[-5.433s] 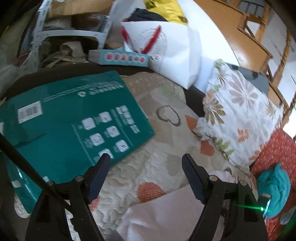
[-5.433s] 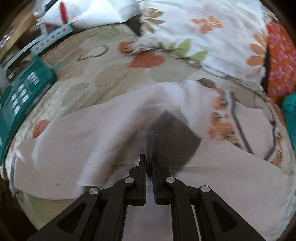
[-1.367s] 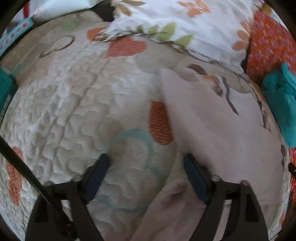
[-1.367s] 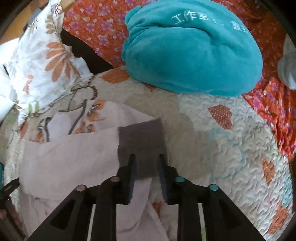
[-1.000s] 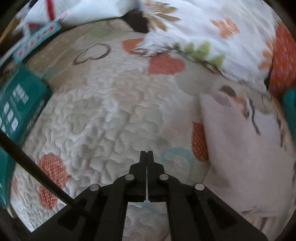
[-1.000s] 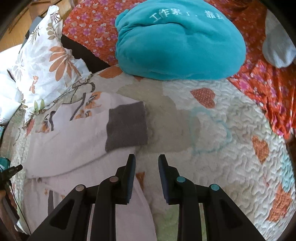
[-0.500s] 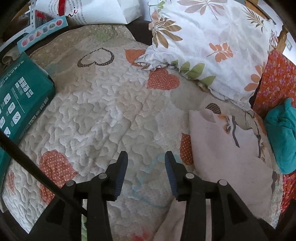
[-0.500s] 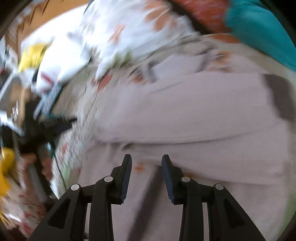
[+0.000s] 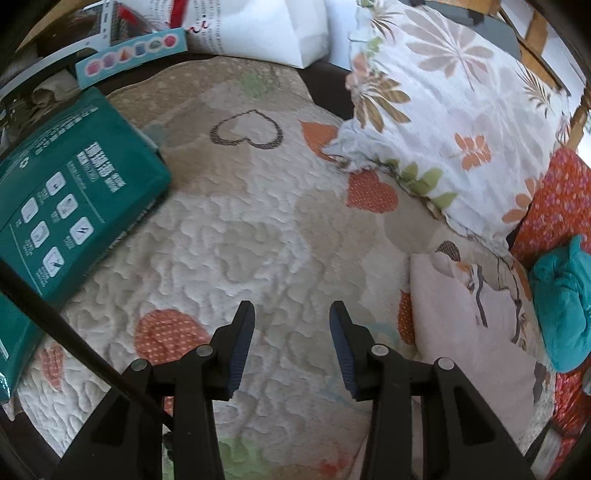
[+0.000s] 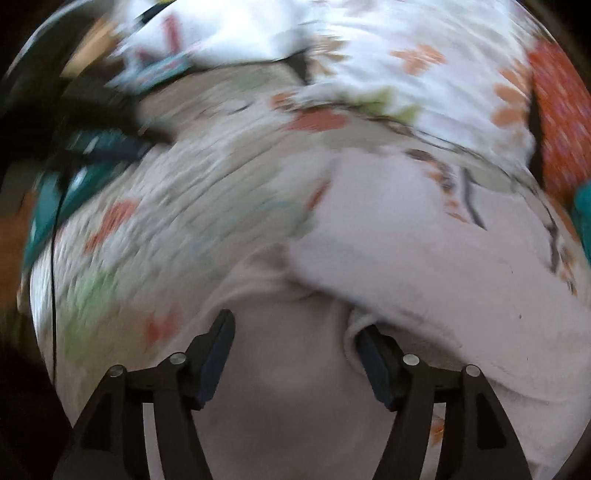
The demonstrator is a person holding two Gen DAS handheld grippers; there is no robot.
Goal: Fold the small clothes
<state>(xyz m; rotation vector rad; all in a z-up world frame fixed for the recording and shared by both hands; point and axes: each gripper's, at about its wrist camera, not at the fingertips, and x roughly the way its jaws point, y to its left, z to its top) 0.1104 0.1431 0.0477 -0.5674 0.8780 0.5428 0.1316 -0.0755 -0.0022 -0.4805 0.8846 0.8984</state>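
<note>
A pale pink garment (image 9: 469,343) with an orange and dark print lies partly folded on the quilted bed cover (image 9: 236,236), at the right of the left wrist view. My left gripper (image 9: 291,332) is open and empty above bare quilt, left of the garment. In the blurred right wrist view the same garment (image 10: 424,251) fills the lower right. My right gripper (image 10: 295,343) is open just above its near part, with a fold edge by the right finger (image 10: 373,354).
A green box (image 9: 66,214) lies on the quilt's left side. A floral pillow (image 9: 461,107) leans at the back right. A teal bundle (image 9: 565,310) sits on an orange flowered cloth (image 9: 554,206) at the far right. White bags (image 9: 266,29) stand at the back.
My left gripper shut briefly, then opened again and drew back from the garment. My right gripper let go of the dark grey patch, swung left over the garment and opened wider.
</note>
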